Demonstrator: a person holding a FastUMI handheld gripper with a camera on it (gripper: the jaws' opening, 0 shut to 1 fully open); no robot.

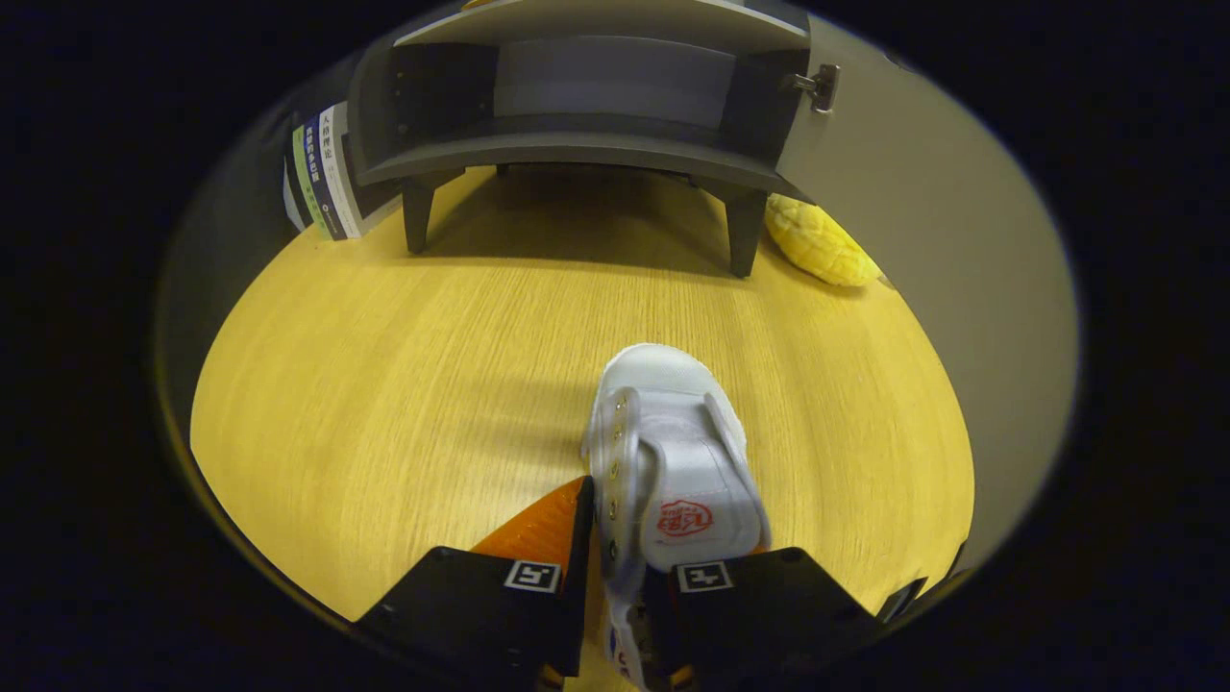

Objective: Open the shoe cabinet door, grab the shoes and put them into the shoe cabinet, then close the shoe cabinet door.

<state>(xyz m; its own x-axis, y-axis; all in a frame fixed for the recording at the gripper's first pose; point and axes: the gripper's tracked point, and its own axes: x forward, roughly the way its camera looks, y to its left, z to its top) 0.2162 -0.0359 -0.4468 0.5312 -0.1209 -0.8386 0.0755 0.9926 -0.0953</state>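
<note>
A small white shoe [668, 452] with a red logo on its tongue points away from me, toe toward the cabinet. My gripper [615, 553] is shut on the shoe's left side wall, both fingers pressing it between them, and the shoe hangs a little above the wooden tabletop [432, 365]. Beyond the shoe stands the dark grey shoe cabinet [577, 115] on short legs. Its door [922, 192] is swung open to the right, hinge showing at the top, and the inner compartment looks bare.
Several books [322, 178] stand against the cabinet's left side. A yellow pineapple-shaped plush [822, 245] lies by the cabinet's right leg, under the open door. Bare tabletop stretches between the shoe and the cabinet.
</note>
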